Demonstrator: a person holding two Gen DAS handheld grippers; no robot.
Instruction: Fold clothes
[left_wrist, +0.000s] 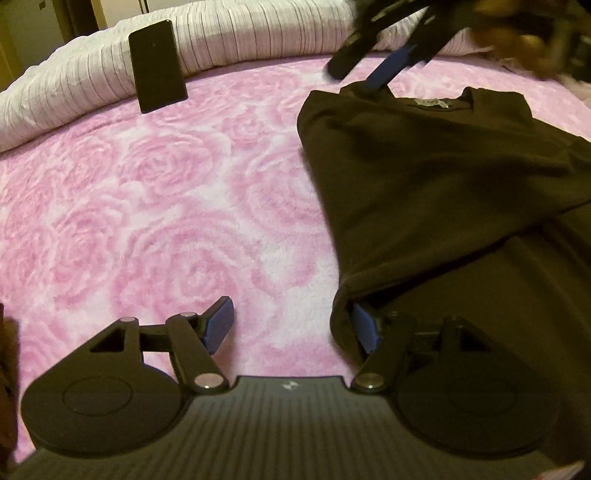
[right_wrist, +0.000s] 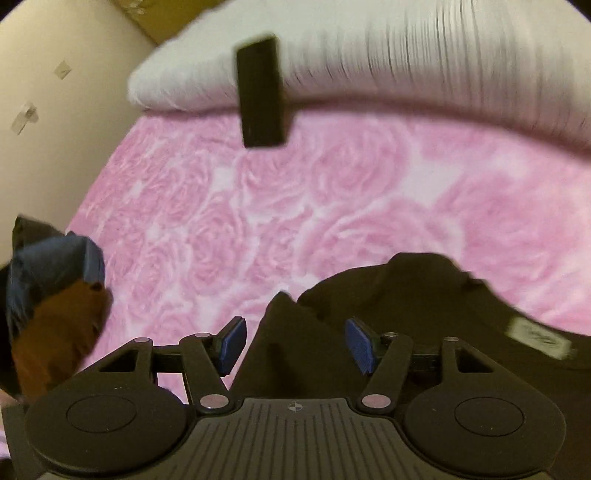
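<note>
Bedspread (left_wrist: 155, 206) first: pink, rose-patterned, fills most of both wrist views. Behind it a white striped pillow (left_wrist: 92, 85) runs along the far edge, with a black phone (left_wrist: 158, 66) propped against it, tilted.

Dark brown shirt (left_wrist: 424, 177) lies on the bedspread, on the right side of my left view, partly folded, collar and a pale neck label (left_wrist: 430, 103) toward the far end. A doubled layer crosses the upper part; the lower part spreads out flat toward the bottom right.

My left gripper (left_wrist: 293, 325) sits low over the near-left corner of the shirt, jaws wide apart. Its right blue pad (left_wrist: 364, 326) is tucked at the shirt's edge, cloth draped over it; the left pad stands clear over bare bedspread (so nothing pinched, as far as I can see).

My right gripper (right_wrist: 295, 343) is at the far collar end of the shirt, blurred in the left view. Its jaws stand apart, a peak of shirt cloth rising between the blue pads; I can't see them pressing on it.

At the left edge of the right view: a hand (right_wrist: 55, 332), blurred, under a blue pad of the left gripper.
</note>
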